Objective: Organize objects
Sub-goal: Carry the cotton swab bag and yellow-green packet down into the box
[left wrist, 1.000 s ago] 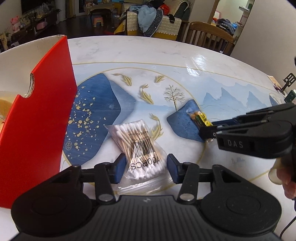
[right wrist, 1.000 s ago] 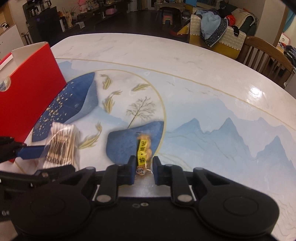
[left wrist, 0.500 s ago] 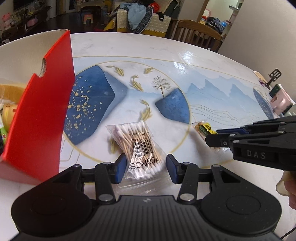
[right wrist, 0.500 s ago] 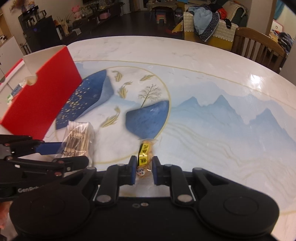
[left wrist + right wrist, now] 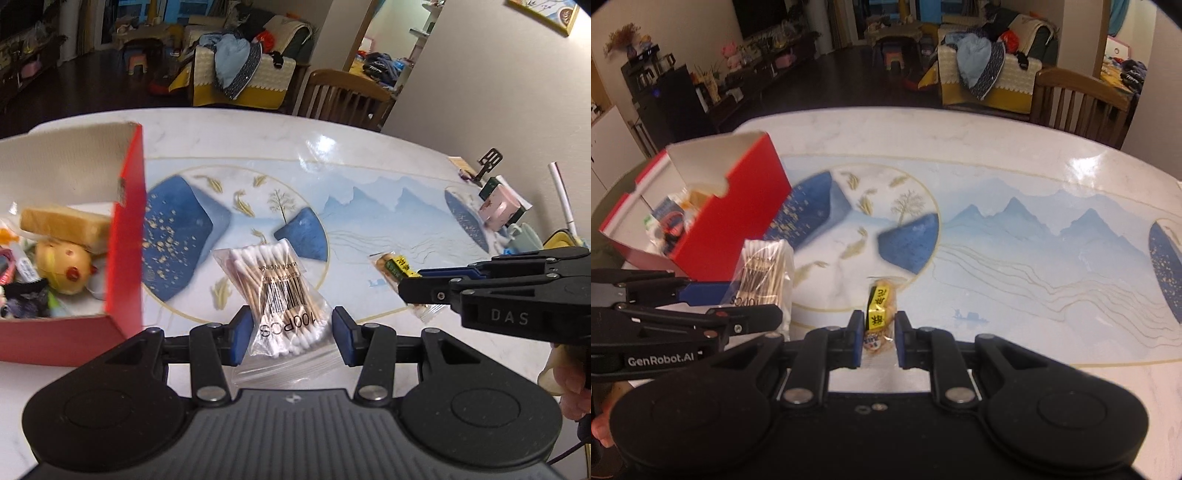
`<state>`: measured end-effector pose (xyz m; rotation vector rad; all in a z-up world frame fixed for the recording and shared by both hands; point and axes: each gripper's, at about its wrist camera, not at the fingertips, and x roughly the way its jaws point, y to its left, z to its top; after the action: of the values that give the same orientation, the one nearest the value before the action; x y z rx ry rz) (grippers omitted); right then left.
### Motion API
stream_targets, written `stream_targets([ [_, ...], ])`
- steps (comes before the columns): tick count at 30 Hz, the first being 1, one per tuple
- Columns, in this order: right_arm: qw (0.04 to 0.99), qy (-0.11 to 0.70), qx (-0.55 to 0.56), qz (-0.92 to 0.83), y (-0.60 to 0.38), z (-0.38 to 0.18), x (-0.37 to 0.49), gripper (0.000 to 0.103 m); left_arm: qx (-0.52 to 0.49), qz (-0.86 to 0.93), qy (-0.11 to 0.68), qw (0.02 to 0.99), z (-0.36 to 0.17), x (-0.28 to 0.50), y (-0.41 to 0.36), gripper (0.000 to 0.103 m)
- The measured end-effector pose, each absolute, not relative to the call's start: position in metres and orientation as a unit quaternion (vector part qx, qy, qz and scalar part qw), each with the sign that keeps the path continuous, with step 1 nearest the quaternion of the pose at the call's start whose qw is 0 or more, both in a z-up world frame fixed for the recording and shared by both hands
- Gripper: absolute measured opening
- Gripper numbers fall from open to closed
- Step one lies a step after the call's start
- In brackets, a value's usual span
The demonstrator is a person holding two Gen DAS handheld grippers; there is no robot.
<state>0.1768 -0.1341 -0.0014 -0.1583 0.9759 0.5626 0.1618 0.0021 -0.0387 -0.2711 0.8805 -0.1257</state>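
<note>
My left gripper (image 5: pixel 291 339) is shut on a clear bag of cotton swabs (image 5: pixel 280 295) and holds it above the table. The bag also shows in the right wrist view (image 5: pixel 764 273). My right gripper (image 5: pixel 877 345) is shut on a small snack packet with a yellow label (image 5: pixel 881 314), lifted off the table; the packet also shows in the left wrist view (image 5: pixel 397 267). A red box (image 5: pixel 123 236) with a white inside stands at the left, holding several items, among them a wrapped bread slice (image 5: pixel 64 223). The box also appears in the right wrist view (image 5: pixel 738 206).
The table (image 5: pixel 1015 177) is white marble with a blue painted mat. At its far right stand a pink and green box (image 5: pixel 500 206), a mug (image 5: pixel 524 238) and a phone stand (image 5: pixel 487 164). A wooden chair (image 5: pixel 343 96) stands behind the table.
Both grippers have risen and pulled back with their loads. The view now looks down into the red box. The cotton swab bag and the snack packet are higher off the table.
</note>
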Motion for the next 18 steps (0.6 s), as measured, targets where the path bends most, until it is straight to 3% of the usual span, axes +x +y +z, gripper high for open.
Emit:
stream_targets([
  [18, 0.861, 0.404, -0.073, 0.3, -0.017, 0.056, 0.142, 0.016, -0.136, -0.029, 0.365, 0.92, 0.018, 0.117, 0.147, 0.046],
])
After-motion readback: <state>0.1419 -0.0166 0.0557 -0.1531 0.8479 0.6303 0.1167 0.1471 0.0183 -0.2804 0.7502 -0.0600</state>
